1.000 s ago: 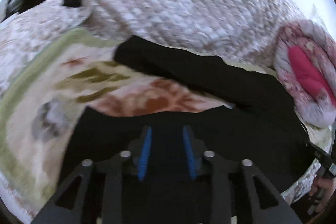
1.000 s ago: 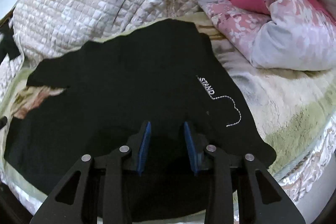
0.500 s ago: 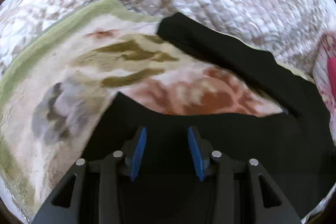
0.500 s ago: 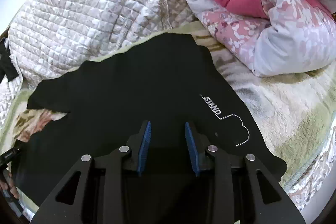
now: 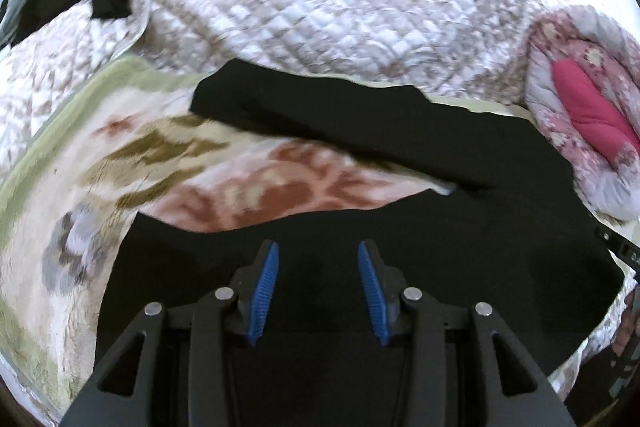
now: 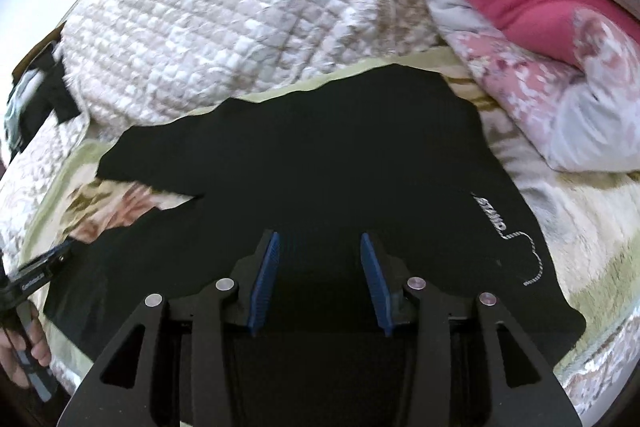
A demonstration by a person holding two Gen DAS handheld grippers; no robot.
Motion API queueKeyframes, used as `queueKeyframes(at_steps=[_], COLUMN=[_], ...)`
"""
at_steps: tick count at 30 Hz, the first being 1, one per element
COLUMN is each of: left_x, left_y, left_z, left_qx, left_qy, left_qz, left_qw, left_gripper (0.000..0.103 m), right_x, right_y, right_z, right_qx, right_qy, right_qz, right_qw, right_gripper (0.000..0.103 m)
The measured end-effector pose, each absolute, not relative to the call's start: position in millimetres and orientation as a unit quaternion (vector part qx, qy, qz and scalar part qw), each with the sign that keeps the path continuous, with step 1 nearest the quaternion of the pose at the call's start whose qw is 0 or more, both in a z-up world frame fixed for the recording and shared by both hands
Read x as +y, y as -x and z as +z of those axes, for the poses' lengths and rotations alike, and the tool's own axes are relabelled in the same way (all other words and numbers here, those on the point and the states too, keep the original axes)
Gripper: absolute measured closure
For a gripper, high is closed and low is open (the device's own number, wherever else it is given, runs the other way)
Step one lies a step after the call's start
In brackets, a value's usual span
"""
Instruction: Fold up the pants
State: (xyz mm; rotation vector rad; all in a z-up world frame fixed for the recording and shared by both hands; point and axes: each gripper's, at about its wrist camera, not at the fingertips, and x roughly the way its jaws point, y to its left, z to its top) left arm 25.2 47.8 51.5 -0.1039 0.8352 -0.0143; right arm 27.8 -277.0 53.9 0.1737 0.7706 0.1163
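Pants: The black pants point(image 6: 320, 179) are lying flat on the flowery blanket point(image 5: 100, 187) on the bed, with both legs spreading apart toward the left.
Left gripper: The left gripper point(image 5: 318, 267) is hanging over the near leg, its blue jaws standing partly apart with nothing pinched between them.
Right gripper: The right gripper point(image 6: 318, 259) is hanging over the waist part, and its jaws are opening, with only flat cloth lying under the gap.
White letters: The white letters point(image 6: 494, 215) are showing near the right edge of the pants.
Quilt: A white quilt point(image 6: 240, 19) is sitting behind the pants.
Pink comforter: A pink comforter point(image 6: 540, 3) is bunching up at the right.
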Motion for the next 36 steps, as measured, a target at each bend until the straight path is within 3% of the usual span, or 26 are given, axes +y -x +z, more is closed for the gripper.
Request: queueKeyframes(at_steps=[13,16,26,28,36], left_x=[28,28,43,43,37], left_y=[-51,-67,-171,-194,-277], left_z=[73,75,70,64,24], left_qx=[0.407,0.407,0.414,0.420,0.441], left_qy=[-0.006,-0.019,-0.040,-0.042,-0.058], left_qz=[-0.040,-0.049,-0.057,-0.058,-0.041], left_qw=[0.913,0.912,0.907,0.905,0.895], left_gripper=[0.058,0.052,0.046,0.044,0.043], right_x=[-269,-267,-272,-272,-281], right_y=[-70,-92,-190,-213,-296], right_z=[77,77,71,64,36], right_qx=[0.398,0.402,0.421,0.427,0.446], right_qy=[-0.024,0.014,0.079,0.098,0.139], right_qz=[0.133,0.144,0.190,0.190,0.170], right_qw=[0.908,0.904,0.883,0.879,0.868], right_gripper=[0.052,0.048,0.044,0.040,0.039])
